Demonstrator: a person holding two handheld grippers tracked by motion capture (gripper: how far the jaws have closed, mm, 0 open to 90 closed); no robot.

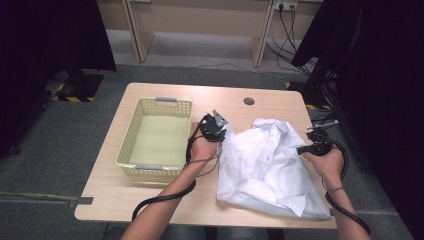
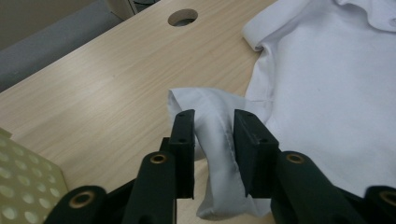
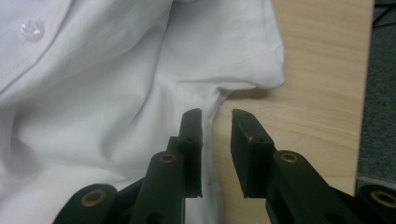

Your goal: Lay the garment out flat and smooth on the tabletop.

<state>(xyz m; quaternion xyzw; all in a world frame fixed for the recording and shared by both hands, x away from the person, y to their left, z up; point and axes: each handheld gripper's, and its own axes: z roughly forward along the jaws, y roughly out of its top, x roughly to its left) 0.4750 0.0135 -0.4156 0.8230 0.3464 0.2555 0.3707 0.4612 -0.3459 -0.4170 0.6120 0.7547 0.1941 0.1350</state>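
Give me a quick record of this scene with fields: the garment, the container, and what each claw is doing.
garment: white shirt, spread on the table
container: yellow basket, left of the shirt
left claw: jaws parted, a shirt fold between them
right claw: jaws parted at the shirt's edge, nothing between them

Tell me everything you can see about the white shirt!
The white shirt is thin, wrinkly cloth with a collar and small clear buttons down the front. It lies partly folded on the wooden table, right of the yellow basket. A fold of its sleeve hangs between the left tongs. The right tongs stand at its other edge, slightly apart.
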